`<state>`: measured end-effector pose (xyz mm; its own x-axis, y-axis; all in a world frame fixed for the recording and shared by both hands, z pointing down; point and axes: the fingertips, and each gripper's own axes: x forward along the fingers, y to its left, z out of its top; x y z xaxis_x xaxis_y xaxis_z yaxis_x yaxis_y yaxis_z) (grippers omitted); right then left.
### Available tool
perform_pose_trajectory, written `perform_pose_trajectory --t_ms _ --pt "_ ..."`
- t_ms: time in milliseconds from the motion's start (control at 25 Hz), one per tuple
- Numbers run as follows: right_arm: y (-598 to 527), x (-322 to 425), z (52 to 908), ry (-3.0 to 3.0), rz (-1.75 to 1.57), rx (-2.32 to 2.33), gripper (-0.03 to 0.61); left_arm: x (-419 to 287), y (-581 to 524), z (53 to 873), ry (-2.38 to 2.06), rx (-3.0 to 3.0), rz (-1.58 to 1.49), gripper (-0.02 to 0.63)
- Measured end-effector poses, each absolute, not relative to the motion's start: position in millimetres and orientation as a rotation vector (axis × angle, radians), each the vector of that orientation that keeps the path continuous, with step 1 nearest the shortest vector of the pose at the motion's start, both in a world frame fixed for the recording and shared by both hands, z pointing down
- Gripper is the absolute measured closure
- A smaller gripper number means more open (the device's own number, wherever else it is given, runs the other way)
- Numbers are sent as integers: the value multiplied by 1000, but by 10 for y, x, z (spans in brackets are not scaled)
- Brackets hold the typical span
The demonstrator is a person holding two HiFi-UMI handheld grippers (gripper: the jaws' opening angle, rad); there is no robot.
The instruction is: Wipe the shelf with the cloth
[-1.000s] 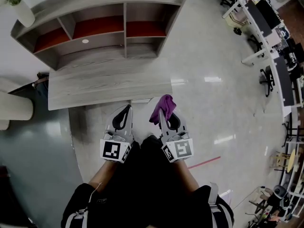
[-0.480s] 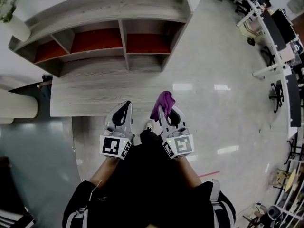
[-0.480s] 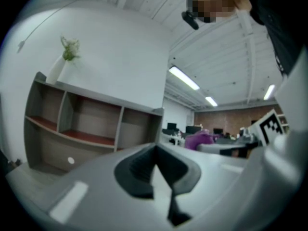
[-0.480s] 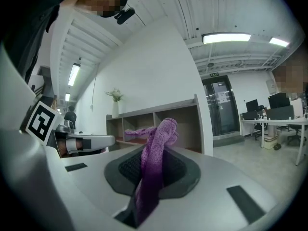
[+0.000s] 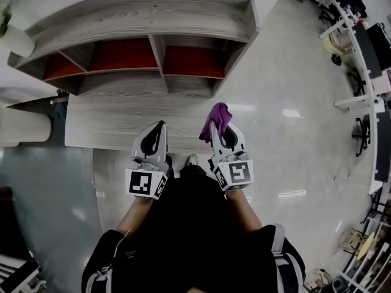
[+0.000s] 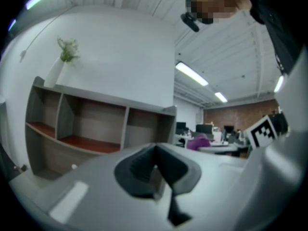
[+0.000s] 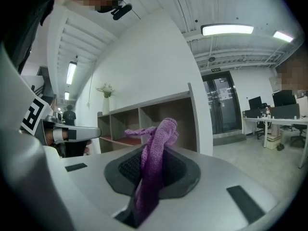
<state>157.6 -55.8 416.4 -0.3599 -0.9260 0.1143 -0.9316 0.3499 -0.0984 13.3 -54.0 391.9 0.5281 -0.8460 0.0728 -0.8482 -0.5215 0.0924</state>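
Note:
The grey wooden shelf unit (image 5: 153,17) with red-floored compartments (image 5: 192,61) stands ahead against the wall; it also shows in the left gripper view (image 6: 96,124) and the right gripper view (image 7: 144,119). My right gripper (image 5: 218,126) is shut on a purple cloth (image 5: 217,118), which sticks up from between its jaws (image 7: 154,162). My left gripper (image 5: 157,130) is shut with nothing in it (image 6: 154,165). Both grippers hover in front of the shelf's low front ledge (image 5: 122,121), apart from it.
A white vase with a plant (image 5: 12,35) stands on the shelf's left end. A white rounded object (image 5: 21,127) sits at the left. Office desks and chairs (image 5: 360,54) line the far right. Polished floor (image 5: 287,145) lies to the right of the shelf.
Both grippers and the camera have come closer to the shelf, which now sits larger and more centred. The right gripper with the cloth has risen slightly.

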Motion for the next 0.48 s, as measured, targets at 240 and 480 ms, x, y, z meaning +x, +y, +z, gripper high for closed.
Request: perform_pose_trajectory --t_ms 240,480 --pt "-1036 1659 4292 -2442 225 1847 529 166 -985 3963 -1370 2697 30 612" --pt "-1402 1709 4527 -2323 252 1919 529 212 -1359 3972 -1254 2753 22 612"
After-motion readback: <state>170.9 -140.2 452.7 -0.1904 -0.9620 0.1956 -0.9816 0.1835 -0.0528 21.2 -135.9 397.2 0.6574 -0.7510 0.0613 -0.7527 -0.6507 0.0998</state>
